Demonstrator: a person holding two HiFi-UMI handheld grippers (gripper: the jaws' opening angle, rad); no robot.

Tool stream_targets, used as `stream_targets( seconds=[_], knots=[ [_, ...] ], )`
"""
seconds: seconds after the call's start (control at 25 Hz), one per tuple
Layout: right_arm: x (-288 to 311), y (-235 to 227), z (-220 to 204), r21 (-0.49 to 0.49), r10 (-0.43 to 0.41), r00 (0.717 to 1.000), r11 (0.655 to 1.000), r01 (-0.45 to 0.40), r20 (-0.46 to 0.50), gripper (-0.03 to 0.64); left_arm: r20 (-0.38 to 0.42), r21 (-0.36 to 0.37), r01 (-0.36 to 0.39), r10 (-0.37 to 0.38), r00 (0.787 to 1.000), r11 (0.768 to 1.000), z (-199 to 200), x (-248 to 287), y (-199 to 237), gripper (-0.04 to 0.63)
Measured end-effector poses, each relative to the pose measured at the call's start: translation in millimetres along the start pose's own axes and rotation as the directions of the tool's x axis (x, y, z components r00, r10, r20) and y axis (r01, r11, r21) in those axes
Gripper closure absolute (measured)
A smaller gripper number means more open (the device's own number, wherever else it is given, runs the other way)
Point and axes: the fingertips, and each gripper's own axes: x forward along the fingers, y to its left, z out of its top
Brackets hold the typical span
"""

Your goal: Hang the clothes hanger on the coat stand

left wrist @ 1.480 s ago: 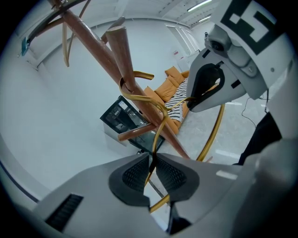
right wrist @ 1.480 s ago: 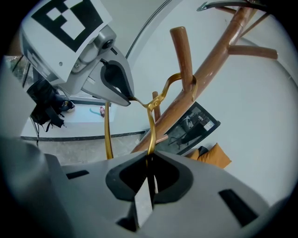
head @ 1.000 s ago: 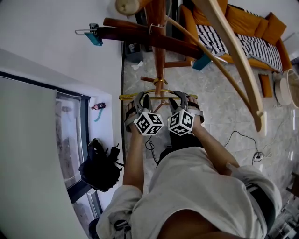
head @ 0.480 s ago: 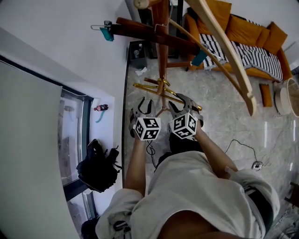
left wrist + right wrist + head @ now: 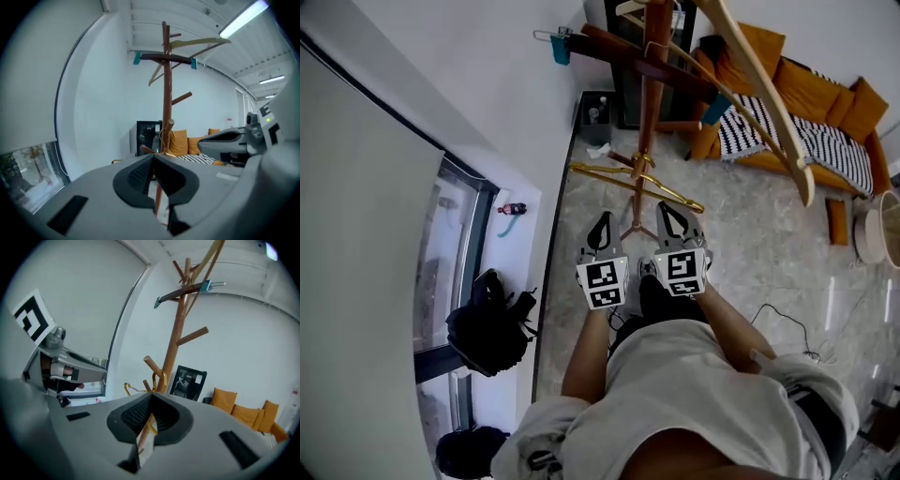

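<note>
The left gripper point(image 5: 602, 228) was closing on nothing; the right gripper point(image 5: 668, 216) was pressed together, empty. Beyond them, the gold clothes hanger point(image 5: 673, 194) hung on the coat stand point(image 5: 650, 94).

pale marble-tiled floor point(image 5: 750, 244) carries the wooden coat stand point(image 5: 649, 112), an orange sofa point(image 5: 820, 94) (striped throw over it), a dark bin point(image 5: 592, 112) by the wall, crumpled paper point(image 5: 598, 150), a black cable point(image 5: 773, 305).

Meeting the coat stand point(image 5: 647, 103) straight ahead, pole and jutting pegs barring passage, gold hanger point(image 5: 630, 179) spanning it low down. Passing freely over bare floor point(image 5: 750, 234) rightward toward the sofa point(image 5: 825, 94); crowding against the wall point(image 5: 487, 103) leftward.
</note>
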Motion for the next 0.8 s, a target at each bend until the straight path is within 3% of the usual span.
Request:
stream_targets(
  seconds=[0.2, 0.48, 0.8],
  knots=[
    [-28, 0, 11, 0.152, 0.038, 0.999, 0.987, -0.043, 0.036, 0.612, 0.064, -0.064, -0.014, 0.018, 0.998, 0.998, 4, -22, -8, 0.586],
    [-63, -5, 24, 0.117, 0.028, 0.997, 0.992, -0.036, 0.071, 0.612, 0.077, -0.070, -0.002, 0.007, 0.997, 0.998, 10, -51, -25, 0.586],
    [-92, -19, 35, 0.067, 0.111, 0.983, 0.990, -0.122, 0.147, 0.612, 0.115, -0.072, -0.065, 0.073, 0.991, 0.995, 22, -67, -63, 0.586]
  ],
)
